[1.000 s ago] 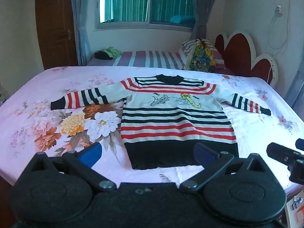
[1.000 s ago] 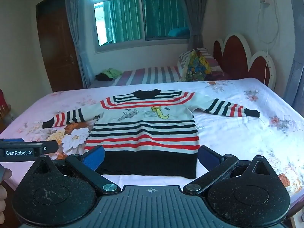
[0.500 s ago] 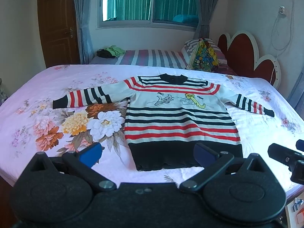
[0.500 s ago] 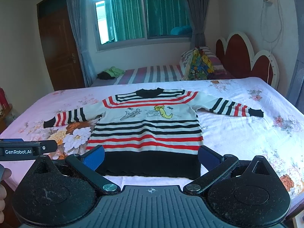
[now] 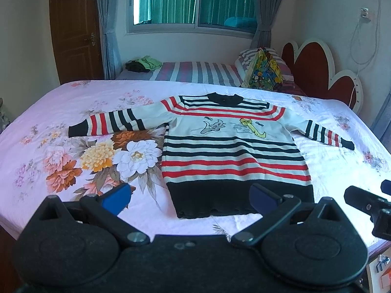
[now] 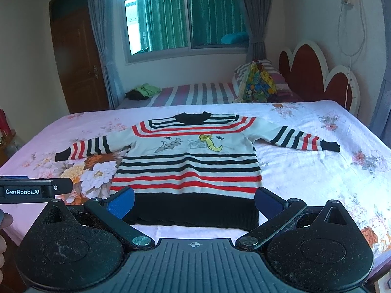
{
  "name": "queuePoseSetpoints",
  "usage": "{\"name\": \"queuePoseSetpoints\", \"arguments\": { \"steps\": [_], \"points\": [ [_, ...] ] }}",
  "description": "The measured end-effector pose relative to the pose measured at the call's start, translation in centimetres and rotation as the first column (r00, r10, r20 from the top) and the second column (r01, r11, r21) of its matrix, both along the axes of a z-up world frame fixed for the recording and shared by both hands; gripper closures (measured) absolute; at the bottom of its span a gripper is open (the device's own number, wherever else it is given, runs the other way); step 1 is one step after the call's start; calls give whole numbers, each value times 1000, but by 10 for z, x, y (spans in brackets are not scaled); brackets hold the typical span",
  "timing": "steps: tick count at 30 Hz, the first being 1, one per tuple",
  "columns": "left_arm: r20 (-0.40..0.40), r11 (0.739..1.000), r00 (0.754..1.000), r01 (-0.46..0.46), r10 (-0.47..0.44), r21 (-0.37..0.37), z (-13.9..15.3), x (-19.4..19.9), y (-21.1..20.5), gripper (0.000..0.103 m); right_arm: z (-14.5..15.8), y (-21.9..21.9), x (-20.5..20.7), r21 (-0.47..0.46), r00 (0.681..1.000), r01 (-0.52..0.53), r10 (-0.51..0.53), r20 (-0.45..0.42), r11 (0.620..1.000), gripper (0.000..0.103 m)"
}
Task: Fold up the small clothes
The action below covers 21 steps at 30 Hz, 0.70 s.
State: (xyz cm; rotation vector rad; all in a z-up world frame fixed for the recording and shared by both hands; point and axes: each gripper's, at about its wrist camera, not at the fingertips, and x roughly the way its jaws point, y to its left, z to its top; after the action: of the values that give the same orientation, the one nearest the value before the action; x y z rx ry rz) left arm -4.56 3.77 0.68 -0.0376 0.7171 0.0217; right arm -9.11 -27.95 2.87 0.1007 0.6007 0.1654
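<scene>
Both cameras have crept a little nearer the bed since a second ago, so the sweater (image 5: 234,151) now sits slightly lower and larger in each view; nothing on the bed itself has shifted.

On the left wrist view, the left gripper (image 5: 189,196) hangs above the near bed edge with its fingers (image 5: 116,195) spread wide and empty. The right gripper (image 6: 194,200) is likewise wide and empty, framing the black hem at the lower centre of its frame. Neither touches cloth.

That sweater lies flat, front up, in the middle of the bed (image 5: 48,102), both sleeves stretched out to the sides, collar toward the top of the frame. It is a chunky knit, ribbed at the black hem, with red, black and cream stripes and a small cartoon print on the chest. Under it is a smooth pink sheet with a big flower print at the left.

Risks, as I judge them: thick knit may bunch or slip out of a shallow pinch, and the fingers could catch the sheet along with the sleeve, dragging the whole sweater askew. A sleeve folded unevenly would leave a lopsided bundle.
</scene>
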Motion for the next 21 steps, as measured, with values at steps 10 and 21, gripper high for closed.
{"name": "queuePoseSetpoints", "arguments": {
  "steps": [10, 21],
  "points": [
    [-2, 1000, 1000, 5, -5, 2, 1, 3, 0, 1, -1, -4, 0, 3, 1000, 1, -1, -5, 1000, 0],
    [-5, 1000, 1000, 5, -5, 4, 1, 5, -4, 1, -3, -8, 0, 0, 1000, 1, -1, -10, 1000, 0]
  ]
}}
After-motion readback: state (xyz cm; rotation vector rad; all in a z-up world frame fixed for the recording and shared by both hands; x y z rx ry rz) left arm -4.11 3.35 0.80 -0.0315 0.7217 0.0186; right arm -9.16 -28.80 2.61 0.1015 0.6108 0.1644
